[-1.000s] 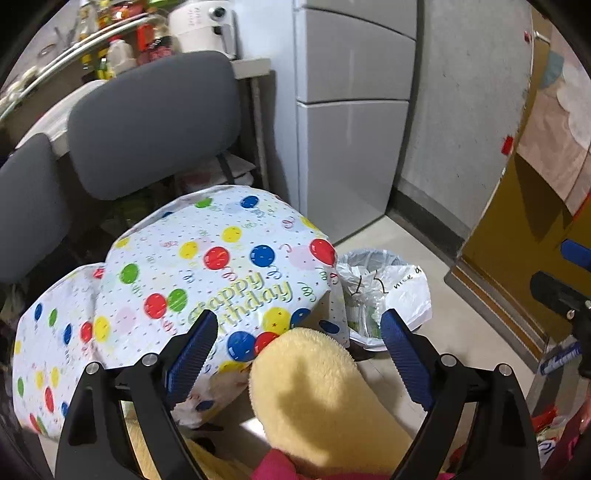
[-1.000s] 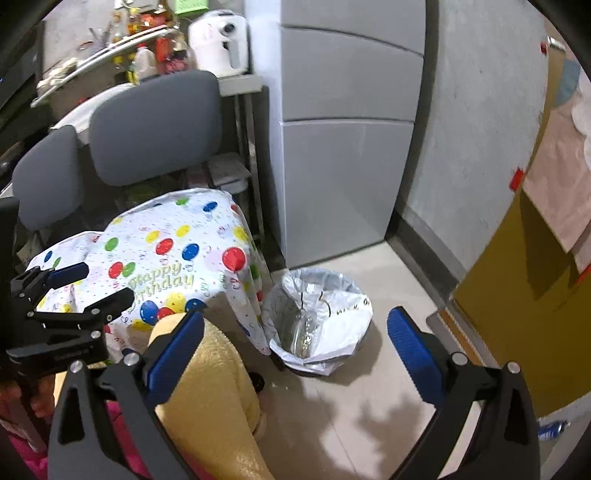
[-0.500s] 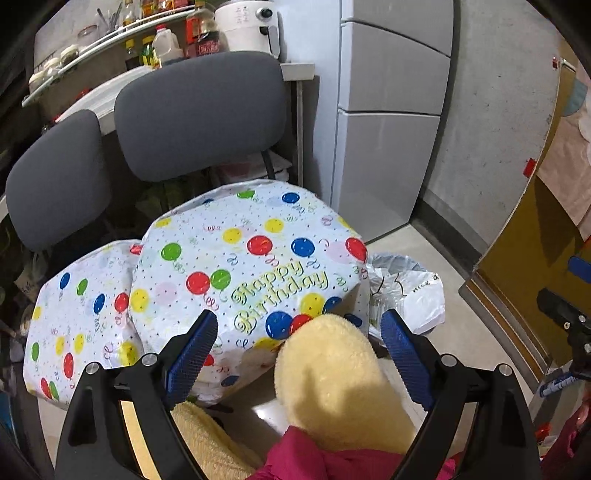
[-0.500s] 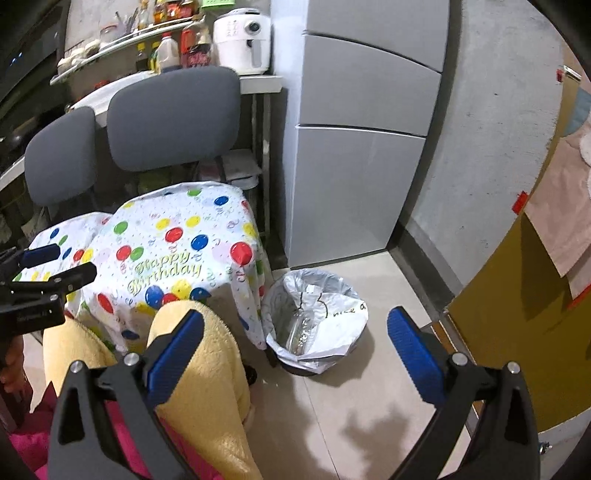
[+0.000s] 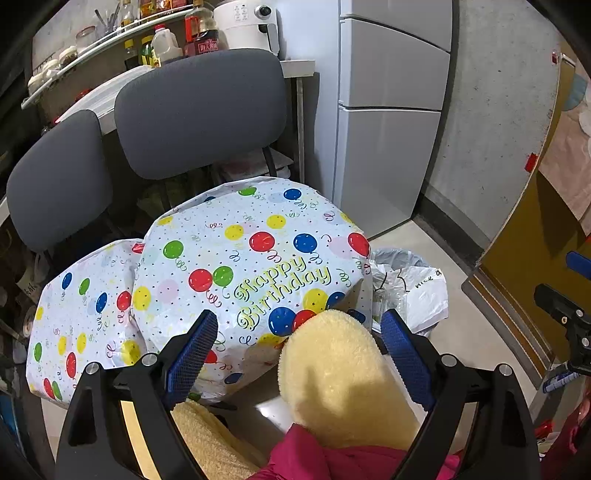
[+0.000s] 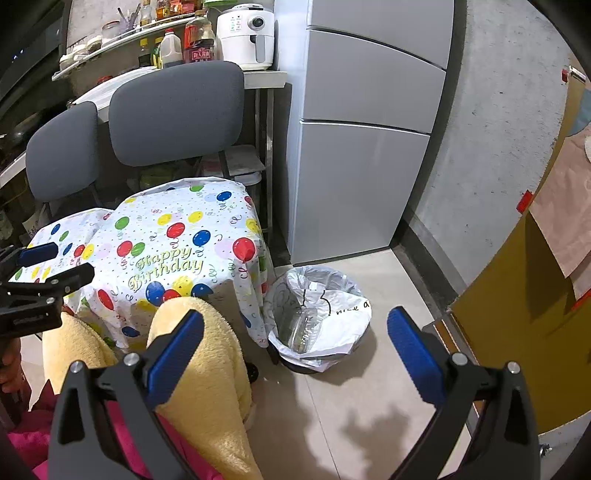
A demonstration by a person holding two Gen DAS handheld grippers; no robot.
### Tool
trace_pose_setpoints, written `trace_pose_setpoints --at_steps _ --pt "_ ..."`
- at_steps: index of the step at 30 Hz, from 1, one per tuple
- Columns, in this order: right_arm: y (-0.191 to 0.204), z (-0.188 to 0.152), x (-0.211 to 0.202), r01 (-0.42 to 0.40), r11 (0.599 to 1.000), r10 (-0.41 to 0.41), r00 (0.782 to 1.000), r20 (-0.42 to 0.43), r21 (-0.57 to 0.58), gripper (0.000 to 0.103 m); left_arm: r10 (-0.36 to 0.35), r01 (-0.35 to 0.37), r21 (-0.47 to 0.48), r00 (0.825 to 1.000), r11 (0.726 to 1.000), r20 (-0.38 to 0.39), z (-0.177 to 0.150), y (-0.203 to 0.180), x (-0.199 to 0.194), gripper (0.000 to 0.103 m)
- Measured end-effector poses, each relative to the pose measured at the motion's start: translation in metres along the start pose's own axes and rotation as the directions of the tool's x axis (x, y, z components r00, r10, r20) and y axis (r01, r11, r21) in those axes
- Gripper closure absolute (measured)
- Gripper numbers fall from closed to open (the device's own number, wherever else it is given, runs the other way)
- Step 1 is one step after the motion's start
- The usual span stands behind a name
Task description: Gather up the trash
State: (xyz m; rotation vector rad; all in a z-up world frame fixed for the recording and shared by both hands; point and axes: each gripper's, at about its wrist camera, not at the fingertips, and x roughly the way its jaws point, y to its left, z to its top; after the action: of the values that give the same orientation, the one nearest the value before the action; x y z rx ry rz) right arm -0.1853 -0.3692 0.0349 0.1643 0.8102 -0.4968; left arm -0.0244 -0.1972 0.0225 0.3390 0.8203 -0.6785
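Observation:
A small trash bin (image 6: pixel 317 317) lined with a white plastic bag stands on the floor beside the chair seats; a clear plastic bottle (image 6: pixel 303 330) lies inside it. The bin also shows in the left wrist view (image 5: pixel 410 291), partly hidden by the covered seat. My left gripper (image 5: pixel 299 339) is open and empty, held above the person's knee in yellow fleece (image 5: pixel 340 380). My right gripper (image 6: pixel 295 341) is open and empty, held high above the floor near the bin. The left gripper also shows at the left edge of the right wrist view (image 6: pixel 40 273).
Two grey chairs (image 6: pixel 177 110) have seats covered with a balloon-print "Happy Birthday" sheet (image 6: pixel 173 251). A grey fridge (image 6: pixel 365 147) stands behind the bin. A counter with bottles and a white air fryer (image 6: pixel 245 35) is at the back. A yellow door (image 6: pixel 517 332) is at the right.
Both grippers have risen and drawn back, so the chairs, covered seats and bin sit lower and smaller in view. Both stayed open and empty.

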Motion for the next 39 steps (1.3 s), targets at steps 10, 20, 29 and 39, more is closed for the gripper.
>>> trace_pose_setpoints --at_steps 10,20,29,39 --pt "-0.0044 0.0018 -0.0007 0.002 1.0 -0.002 1.0 0.007 0.009 0.006 -0.004 0.004 0.0 1.0 1.0 -0.001 0.0008 -0.002 -0.0003 0.014" --pt "-0.005 0.0016 -0.0009 0.0 1.0 0.0 1.0 0.009 0.007 0.006 -0.004 0.004 -0.003 1.0 1.0 0.002 0.0011 -0.0015 -0.0009 0.014" --pt "-0.0054 0.0017 -0.0007 0.001 1.0 -0.001 1.0 0.009 0.006 0.006 -0.004 0.004 -0.002 1.0 1.0 0.002 0.0008 -0.001 -0.0009 0.014" --pt "-0.0057 0.0015 -0.0014 0.003 1.0 -0.003 1.0 0.01 0.008 0.006 -0.004 0.004 -0.003 1.0 1.0 0.002 0.0006 -0.0009 -0.0011 0.014"
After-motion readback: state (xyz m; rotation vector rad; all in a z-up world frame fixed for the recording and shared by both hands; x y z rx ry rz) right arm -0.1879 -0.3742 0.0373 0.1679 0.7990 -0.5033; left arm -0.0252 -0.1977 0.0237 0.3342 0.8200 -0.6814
